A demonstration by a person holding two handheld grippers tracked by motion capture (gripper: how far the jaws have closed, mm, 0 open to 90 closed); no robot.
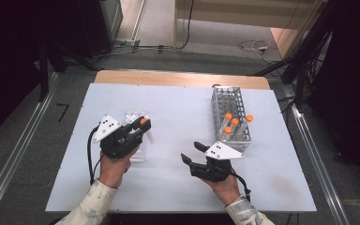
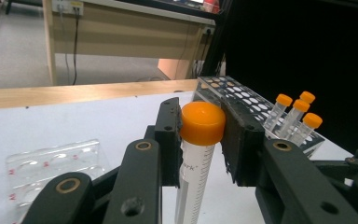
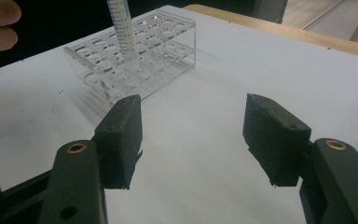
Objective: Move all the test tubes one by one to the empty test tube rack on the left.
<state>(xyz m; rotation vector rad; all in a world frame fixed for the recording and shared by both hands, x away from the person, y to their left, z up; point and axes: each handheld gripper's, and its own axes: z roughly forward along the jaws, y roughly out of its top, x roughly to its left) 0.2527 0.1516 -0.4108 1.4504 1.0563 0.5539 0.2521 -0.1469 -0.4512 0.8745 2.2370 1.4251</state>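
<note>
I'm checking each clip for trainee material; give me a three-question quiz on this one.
1. True or false: the left gripper is shut on an orange-capped clear plastic tube.
2. How many orange-capped tubes stand in the metal mesh rack? A two, B four, C six.
3. Fill in: the right gripper has its jaws ____.

Key: 1 true; 2 B; 3 open, nothing between them.

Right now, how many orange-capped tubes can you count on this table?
5: four stand in the metal rack at; one is clamped in the left gripper.
</note>
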